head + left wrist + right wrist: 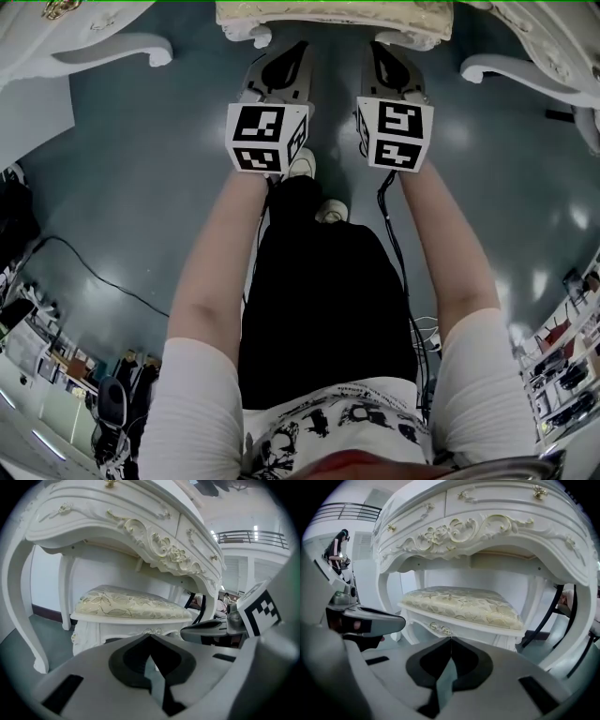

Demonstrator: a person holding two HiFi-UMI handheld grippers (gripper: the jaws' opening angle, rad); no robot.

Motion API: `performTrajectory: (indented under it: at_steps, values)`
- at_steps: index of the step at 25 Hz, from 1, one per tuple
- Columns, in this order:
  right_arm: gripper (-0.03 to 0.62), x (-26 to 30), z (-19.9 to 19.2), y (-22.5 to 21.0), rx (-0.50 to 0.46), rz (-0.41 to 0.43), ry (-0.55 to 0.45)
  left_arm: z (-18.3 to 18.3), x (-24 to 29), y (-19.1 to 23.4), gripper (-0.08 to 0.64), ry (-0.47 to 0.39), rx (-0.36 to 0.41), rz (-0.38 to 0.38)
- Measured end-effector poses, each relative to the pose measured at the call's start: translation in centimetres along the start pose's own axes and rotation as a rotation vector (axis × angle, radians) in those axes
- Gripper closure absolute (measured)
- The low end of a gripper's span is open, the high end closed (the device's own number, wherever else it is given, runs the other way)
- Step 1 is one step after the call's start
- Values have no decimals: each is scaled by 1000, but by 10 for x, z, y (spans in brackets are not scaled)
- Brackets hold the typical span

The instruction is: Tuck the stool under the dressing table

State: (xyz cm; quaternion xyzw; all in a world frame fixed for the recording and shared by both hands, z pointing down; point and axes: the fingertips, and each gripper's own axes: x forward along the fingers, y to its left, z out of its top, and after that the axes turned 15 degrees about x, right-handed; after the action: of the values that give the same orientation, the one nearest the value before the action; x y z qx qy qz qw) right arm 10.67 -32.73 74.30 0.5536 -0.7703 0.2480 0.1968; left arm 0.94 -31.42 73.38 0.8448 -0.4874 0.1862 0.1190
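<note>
The dressing table's (56, 28) left front leg (112, 47) curves out over the blue-grey floor (141, 187), which lies open on that side apart from a black cable (94, 272) trailing near the edge of the head view. Between this leg and the right front leg (506, 67) stands the stool (333, 17). It sits in the kneehole beneath the carved apron, with a gap of floor on each side of it. In the left gripper view its pale leaf-patterned cushion (131, 604) lies below the arch of the table, well clear of the scrollwork above. The table's drawers (497, 496) are shut, so their contents cannot be seen. Both forearms stretch straight forward and roughly parallel, each gripper's marker cube facing up. The left gripper (286, 58) points at the stool's front edge, close to it; whether it touches cannot be told. Its jaws are pressed together at the tips with nothing between them. Just beside it, the right gripper (386, 56) aims at the same front rail, its jaws likewise closed tip to tip and empty. Below the grippers, the person's white shoes (302, 165) stand on the floor.
</note>
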Motion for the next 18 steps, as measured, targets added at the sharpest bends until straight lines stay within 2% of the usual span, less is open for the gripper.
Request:
performTrajectory:
  at_steps: [4, 8, 12, 18]
  values:
    - [575, -56, 10, 19, 34, 55, 19, 17, -47, -18, 543, 16, -21, -9]
    - [577, -121, 42, 39, 24, 93, -23, 59, -101, -36, 543, -8, -7, -18]
    - [576, -187, 99, 51, 49, 101, -93, 129, -151, -50, 543, -79, 50, -6]
    - [577, -278, 209, 76, 90, 138, -224, 266, -220, -61, 543, -240, 99, -15]
